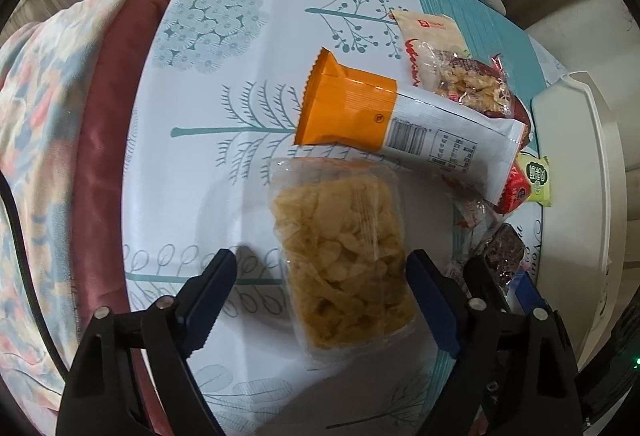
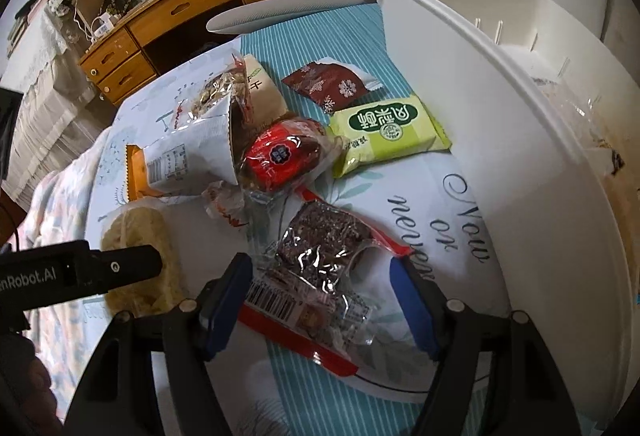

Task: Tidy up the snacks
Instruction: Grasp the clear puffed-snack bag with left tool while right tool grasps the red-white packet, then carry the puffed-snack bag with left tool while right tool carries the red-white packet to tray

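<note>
Two grippers hang over a snack pile on the patterned tablecloth (image 1: pixel 248 36). The left gripper (image 1: pixel 322 276) has its jaws spread around a clear bag of chips (image 1: pixel 344 260), right pad at the bag's edge, left pad clear. The right gripper (image 2: pixel 320 276) sits open astride a dark seed bar (image 2: pixel 320 244), beside the white bin (image 2: pixel 520 156).

Tablecloth (image 2: pixel 420 204) reads "Now or never"; left gripper (image 2: pixel 80 272) body "nRobot.AI"
</note>
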The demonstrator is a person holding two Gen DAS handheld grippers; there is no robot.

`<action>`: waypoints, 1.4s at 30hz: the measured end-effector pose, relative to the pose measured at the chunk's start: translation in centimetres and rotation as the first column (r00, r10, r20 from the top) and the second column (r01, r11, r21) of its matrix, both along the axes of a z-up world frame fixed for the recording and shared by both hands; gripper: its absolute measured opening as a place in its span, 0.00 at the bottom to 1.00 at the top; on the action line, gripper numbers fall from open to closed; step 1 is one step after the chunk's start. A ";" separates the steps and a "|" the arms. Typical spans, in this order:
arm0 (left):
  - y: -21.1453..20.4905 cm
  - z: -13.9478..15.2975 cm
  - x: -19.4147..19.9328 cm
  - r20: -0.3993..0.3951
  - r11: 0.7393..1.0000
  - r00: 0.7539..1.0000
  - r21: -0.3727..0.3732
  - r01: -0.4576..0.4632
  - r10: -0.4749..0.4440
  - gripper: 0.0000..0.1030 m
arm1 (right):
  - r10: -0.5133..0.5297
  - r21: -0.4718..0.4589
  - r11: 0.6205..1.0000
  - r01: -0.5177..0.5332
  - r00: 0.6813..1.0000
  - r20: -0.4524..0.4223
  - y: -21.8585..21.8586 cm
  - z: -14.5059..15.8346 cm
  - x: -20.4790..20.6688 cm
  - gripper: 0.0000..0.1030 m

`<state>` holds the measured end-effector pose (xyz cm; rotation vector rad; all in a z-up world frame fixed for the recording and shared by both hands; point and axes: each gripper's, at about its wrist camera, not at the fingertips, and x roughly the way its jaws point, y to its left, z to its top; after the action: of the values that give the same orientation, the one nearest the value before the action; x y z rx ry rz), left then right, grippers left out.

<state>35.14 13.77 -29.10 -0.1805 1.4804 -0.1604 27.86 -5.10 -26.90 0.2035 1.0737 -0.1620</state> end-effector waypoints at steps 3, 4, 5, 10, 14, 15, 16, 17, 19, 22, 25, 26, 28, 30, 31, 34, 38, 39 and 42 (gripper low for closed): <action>-0.1 -0.2 0.0 -0.007 1.000 1.000 -0.031 -0.003 0.003 0.71 | 0.025 -0.025 0.999 -0.025 1.000 0.011 0.3 0.0 0.1 0.58; 0.0 -0.2 -0.1 -0.011 0.999 1.000 -0.034 -0.006 0.006 0.70 | 0.030 -0.028 0.999 -0.029 0.999 0.013 0.3 0.0 0.1 0.56; 0.0 -0.2 -0.1 -0.013 0.999 1.000 -0.041 -0.007 0.006 0.66 | 0.040 -0.026 0.999 -0.039 0.999 0.016 0.5 0.0 0.1 0.53; -0.3 -0.2 -0.4 -0.014 0.997 1.000 -0.077 -0.012 0.011 0.55 | 0.028 0.003 1.000 -0.028 1.000 0.005 0.1 0.1 0.0 0.46; -0.3 -0.2 -0.6 -0.031 0.997 0.999 -0.078 -0.008 0.005 0.55 | 0.036 0.020 0.999 -0.035 0.999 -0.012 0.1 0.2 -0.1 0.46; -0.1 -0.1 -0.6 -0.036 0.997 0.999 -0.076 -0.007 0.004 0.54 | 0.037 0.022 0.999 -0.037 0.999 -0.016 0.1 0.2 -0.1 0.46; -0.1 -0.1 -0.6 -0.041 0.997 0.999 -0.074 -0.007 0.004 0.54 | 0.037 0.028 0.999 -0.036 0.999 -0.022 0.1 0.3 -0.2 0.46; 0.1 -0.1 -0.6 -0.046 0.997 0.999 -0.072 -0.009 0.005 0.54 | 0.035 0.034 0.999 -0.034 0.999 -0.027 0.1 0.3 -0.3 0.45; 0.4 -0.1 -0.7 -0.056 0.998 0.998 -0.070 -0.008 0.004 0.54 | 0.030 0.050 0.998 -0.028 0.999 -0.043 0.2 0.3 -0.6 0.45; 0.8 0.0 -0.8 -0.075 0.998 0.997 -0.063 -0.002 -0.003 0.53 | 0.031 0.077 0.997 -0.026 0.998 -0.062 0.5 0.4 -1.1 0.45; 1.4 0.2 -1.3 -0.094 0.998 0.996 -0.062 0.003 -0.009 0.53 | 0.030 0.105 0.994 -0.020 0.996 -0.087 0.7 0.5 -1.8 0.45; 1.5 0.2 -1.4 -0.097 0.998 0.995 -0.059 0.004 -0.010 0.53 | 0.029 0.114 0.993 -0.018 0.995 -0.095 0.8 0.7 -2.1 0.45; 1.7 0.5 -1.7 -0.106 0.998 0.994 -0.056 0.012 -0.018 0.53 | 0.029 0.125 0.992 -0.016 0.994 -0.107 0.9 1.0 -2.6 0.45; 1.9 0.9 -2.3 -0.112 0.999 0.993 -0.044 0.023 -0.028 0.53 | 0.035 0.145 0.989 -0.017 0.992 -0.118 1.2 1.5 -3.2 0.45; 2.1 1.2 -2.6 -0.116 0.999 0.993 -0.043 0.027 -0.032 0.53 | 0.040 0.153 0.988 -0.022 0.992 -0.118 1.4 1.9 -3.5 0.45; 2.6 2.0 -3.8 -0.119 0.999 0.992 -0.040 0.030 -0.034 0.53 | 0.062 0.170 0.985 -0.042 0.992 -0.112 2.1 3.1 -4.3 0.45; 3.3 3.7 -5.3 -0.113 0.998 0.993 -0.057 0.028 -0.034 0.53 | 0.117 0.177 0.979 -0.098 0.988 -0.097 3.3 5.1 -5.7 0.45; 3.5 4.1 -5.8 -0.113 0.998 0.993 -0.065 0.025 -0.032 0.53 | 0.132 0.175 0.978 -0.114 0.987 -0.091 3.5 5.5 -6.0 0.45; 3.9 5.7 -7.1 -0.107 0.996 0.993 -0.082 0.032 -0.041 0.53 | 0.173 0.162 0.974 -0.161 0.983 -0.060 4.2 7.2 -7.3 0.45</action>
<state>28.00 17.69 -23.42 -0.2301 1.5873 -0.2429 20.59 -0.88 -19.69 0.2488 1.1730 0.0671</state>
